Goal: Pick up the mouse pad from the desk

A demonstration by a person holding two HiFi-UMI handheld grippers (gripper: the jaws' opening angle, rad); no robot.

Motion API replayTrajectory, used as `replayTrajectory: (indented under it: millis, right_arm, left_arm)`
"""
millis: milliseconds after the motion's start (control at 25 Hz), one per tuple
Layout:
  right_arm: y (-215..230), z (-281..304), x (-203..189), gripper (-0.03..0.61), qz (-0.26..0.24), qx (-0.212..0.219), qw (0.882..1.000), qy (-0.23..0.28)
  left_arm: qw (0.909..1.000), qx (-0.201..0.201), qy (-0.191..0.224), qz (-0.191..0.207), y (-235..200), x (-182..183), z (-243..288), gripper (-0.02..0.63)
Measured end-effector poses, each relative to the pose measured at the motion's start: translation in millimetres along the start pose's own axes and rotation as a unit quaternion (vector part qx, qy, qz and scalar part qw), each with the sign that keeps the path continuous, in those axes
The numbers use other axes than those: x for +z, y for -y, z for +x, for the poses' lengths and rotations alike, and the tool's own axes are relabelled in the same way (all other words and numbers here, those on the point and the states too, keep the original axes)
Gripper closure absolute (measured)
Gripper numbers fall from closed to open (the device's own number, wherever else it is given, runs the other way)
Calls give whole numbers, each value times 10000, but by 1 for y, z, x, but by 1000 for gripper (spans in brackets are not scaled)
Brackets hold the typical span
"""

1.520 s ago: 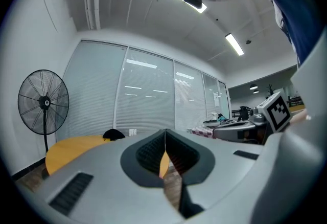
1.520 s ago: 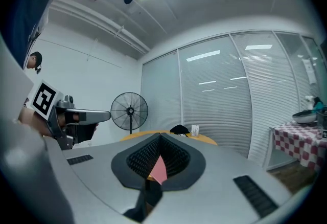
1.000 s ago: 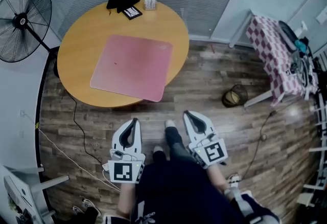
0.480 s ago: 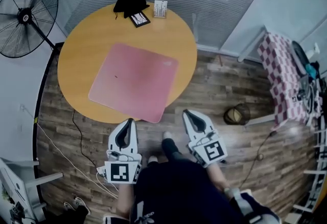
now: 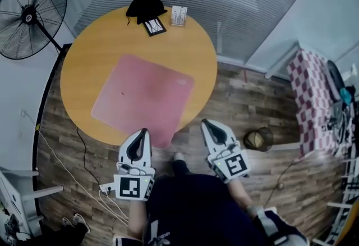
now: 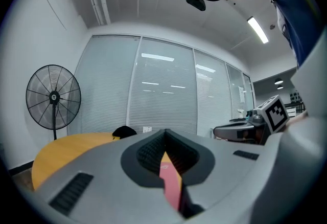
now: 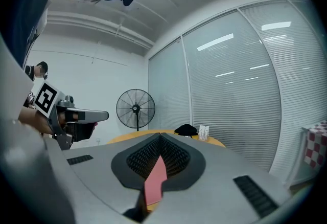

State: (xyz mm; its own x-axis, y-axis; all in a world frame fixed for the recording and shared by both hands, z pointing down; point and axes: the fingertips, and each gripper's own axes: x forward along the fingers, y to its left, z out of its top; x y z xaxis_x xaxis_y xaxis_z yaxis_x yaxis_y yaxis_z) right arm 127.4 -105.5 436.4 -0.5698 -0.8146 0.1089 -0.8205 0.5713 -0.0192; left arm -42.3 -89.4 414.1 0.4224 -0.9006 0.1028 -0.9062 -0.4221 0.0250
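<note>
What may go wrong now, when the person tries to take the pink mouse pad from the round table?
1. The left tongs and the right tongs are both shut; if not opened, they may only push the flat mouse pad across the table.
2. A pushed pad might slide into the black item and the small frame near the far edge.

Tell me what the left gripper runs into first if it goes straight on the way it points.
Most likely the near edge of the pink mouse pad, which lies on the round wooden table right ahead of the left gripper and its shut jaws. Height is hard to judge, so it might pass just above the pad.
</note>
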Motion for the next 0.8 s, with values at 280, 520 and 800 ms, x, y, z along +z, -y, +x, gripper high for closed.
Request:
replayTrajectory:
  millis: [280,520,800]
  right_arm:
    - [14,17,-3,577,83,212,9997,3]
    - [18,33,-7,577,84,261,9996,-73]
    - [17,58,8,577,-6,329,9995,29]
  left_arm:
    - [9993,309,-72,-214,-4,-3,12,611]
    - [9991,409,-59,-60,-24,-7,20,611]
    - [9987,457,97,-220,-45,7,34,611]
